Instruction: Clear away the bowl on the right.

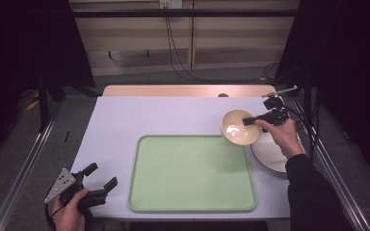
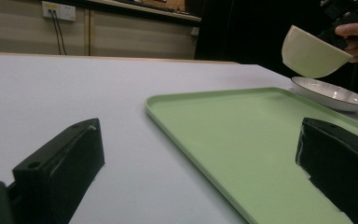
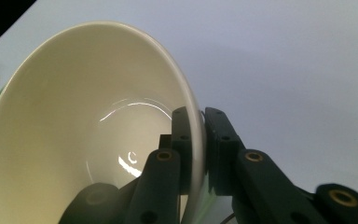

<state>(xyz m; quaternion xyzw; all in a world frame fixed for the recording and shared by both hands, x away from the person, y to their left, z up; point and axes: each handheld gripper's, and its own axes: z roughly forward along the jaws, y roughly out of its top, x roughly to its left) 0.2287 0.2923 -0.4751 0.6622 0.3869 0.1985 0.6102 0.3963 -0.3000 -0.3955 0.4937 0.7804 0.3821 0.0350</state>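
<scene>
The right gripper [image 1: 250, 120] has the cream bowl [image 1: 240, 127] by its rim, one jaw inside the wall and one outside, pinched hard on the ceramic edge; the right gripper view shows it plainly, the rim [image 3: 196, 122] running straight down between the two black jaws. The bowl hangs in the air, tilted, above the far right corner of the green tray [image 1: 192, 174] and just over the near edge of the dark-rimmed plate [image 1: 270, 159] that lies on the table beside the tray. From the left gripper view the bowl [image 2: 311, 52] floats clear of the plate [image 2: 332, 93], nothing touching.

This looks like glazed ceramic (glossy, with bright highlights on the inside), so it will likely be stiff, fairly heavy for a one-sided rim grip, slick under the pads and quick to chip if it knocks the plate. The weight sits off to one side of the pinch, so the bowl wants to swing downward; a firm squeeze and slow wrist turns seem wise. The rim is the only sensible place to take it, since the body is too wide for the jaws.

Down at the near left corner, the left gripper [image 1: 99, 182] rests low over the table [image 1: 125, 120], its jaws spread wide and holding nothing, close by the tray's left edge.
</scene>
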